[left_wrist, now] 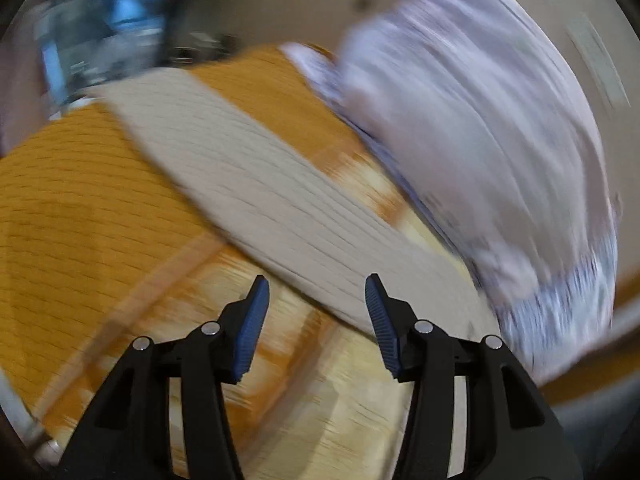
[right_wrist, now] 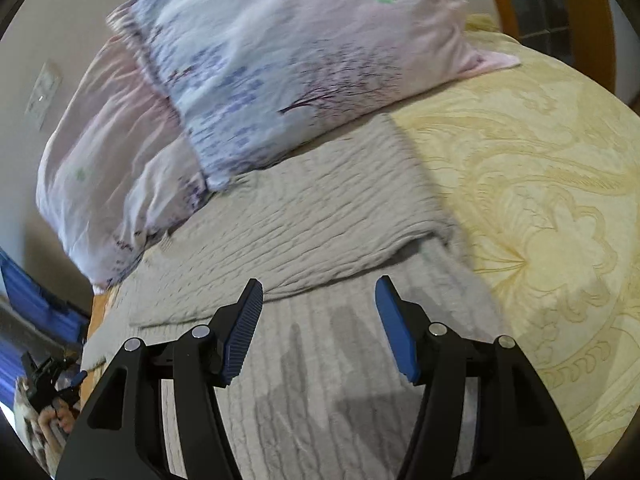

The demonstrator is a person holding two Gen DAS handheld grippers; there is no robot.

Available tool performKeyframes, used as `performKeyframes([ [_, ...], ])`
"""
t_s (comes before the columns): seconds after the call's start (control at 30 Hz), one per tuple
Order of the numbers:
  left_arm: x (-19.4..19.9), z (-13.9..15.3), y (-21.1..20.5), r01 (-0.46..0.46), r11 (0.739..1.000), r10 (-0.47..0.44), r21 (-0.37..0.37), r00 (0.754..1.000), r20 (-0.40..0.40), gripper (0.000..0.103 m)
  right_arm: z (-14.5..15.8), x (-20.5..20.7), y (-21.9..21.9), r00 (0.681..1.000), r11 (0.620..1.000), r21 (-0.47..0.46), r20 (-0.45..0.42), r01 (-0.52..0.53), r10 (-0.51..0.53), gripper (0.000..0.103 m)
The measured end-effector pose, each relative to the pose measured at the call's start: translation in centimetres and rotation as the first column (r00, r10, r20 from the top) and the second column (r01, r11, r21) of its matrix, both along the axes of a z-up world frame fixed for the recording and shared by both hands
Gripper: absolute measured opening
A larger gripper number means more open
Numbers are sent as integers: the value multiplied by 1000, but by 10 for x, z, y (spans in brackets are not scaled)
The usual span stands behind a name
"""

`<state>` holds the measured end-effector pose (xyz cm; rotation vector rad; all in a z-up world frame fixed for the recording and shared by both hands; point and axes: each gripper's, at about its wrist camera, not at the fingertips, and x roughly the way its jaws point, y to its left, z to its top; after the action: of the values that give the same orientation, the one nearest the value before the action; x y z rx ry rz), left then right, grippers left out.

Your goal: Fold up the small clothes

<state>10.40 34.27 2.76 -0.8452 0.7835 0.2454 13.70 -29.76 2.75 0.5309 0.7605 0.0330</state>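
Bedding forms the work surface: a yellow patterned bedspread point(right_wrist: 552, 216) covers the bed and carries the garment. Nearest in the right wrist view, the right tool point(right_wrist: 318, 320) hovers just above the grey ribbed garment point(right_wrist: 320, 216), its jaws spread wide and holding nothing; the open stance suits a fresh grasp on the cloth. One layer of the garment lies doubled over another, the fold edge running across just beyond the fingertips, so the fold appears partly made. Further off, two floral pillows point(right_wrist: 280, 64) rest against the far side, their near edges overlapping the garment's far border.

The left wrist view is heavily motion-blurred. The left tool point(left_wrist: 316, 312) is likewise wide open and empty, above bare bedspread point(left_wrist: 300, 380). Beyond it lies a grey ribbed strip point(left_wrist: 248, 184) of the garment, crossing an orange cloth point(left_wrist: 80, 208); whether the orange piece is clothing cannot be determined. A pillow point(left_wrist: 460, 120) lies far right.
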Motion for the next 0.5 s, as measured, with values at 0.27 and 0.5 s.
performKeyframes([
  [0.27, -5, -22, 62, -206, 974, 206, -93, 979, -11, 39, 2, -1, 21, 998, 998, -33, 20, -61, 62, 72],
  [0.5, -4, -35, 87, -280, 942, 290, -184, 956, 29, 30, 2, -1, 24, 998, 997, -52, 24, -65, 66, 72],
])
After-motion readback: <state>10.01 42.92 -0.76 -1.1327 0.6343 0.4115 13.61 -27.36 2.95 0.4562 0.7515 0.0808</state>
